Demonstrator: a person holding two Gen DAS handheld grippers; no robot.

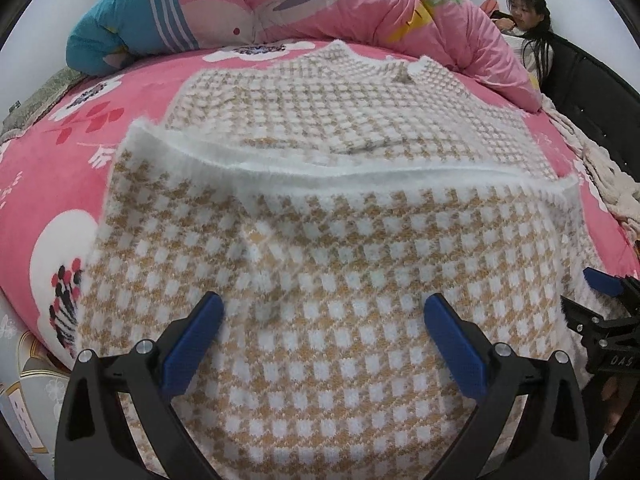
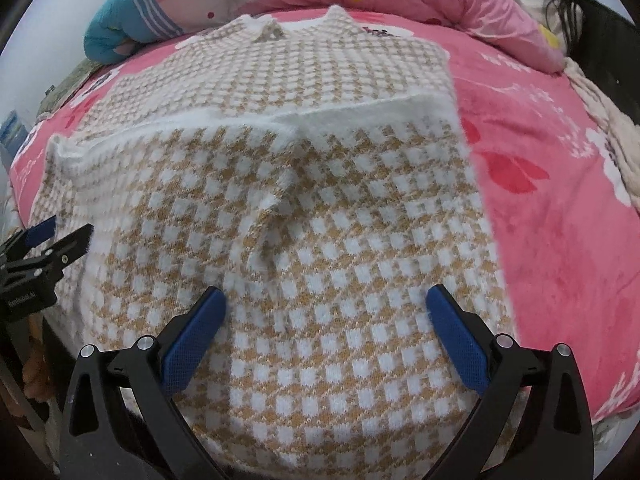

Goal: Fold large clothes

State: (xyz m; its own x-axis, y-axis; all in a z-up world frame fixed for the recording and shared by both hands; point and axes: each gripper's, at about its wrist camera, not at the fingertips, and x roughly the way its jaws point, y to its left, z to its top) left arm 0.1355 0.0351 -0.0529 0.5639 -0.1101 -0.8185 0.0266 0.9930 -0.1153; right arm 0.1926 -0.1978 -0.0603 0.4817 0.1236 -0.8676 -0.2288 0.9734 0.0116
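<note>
Mid-fold, first cross fold apparently laid: checked sweater (image 1: 320,280) lying on pink bed (image 1: 48,184), lower part doubled over itself, white ribbed hem (image 1: 280,164) running across mid-body. Left gripper (image 1: 323,332) hovering over near folded edge, jaws spread, pinching nothing. Right gripper (image 2: 326,328) likewise spread and empty, alongside toward bed's right edge. Collar (image 2: 272,28) pointing toward bed's far edge, near bunched quilt (image 1: 340,0); long axis running near edge to far edge. Next move, likely: closing both on near fold corners, lifting evenly, carrying toward collar. Person (image 1: 528,24) sitting at far right corner.
</note>
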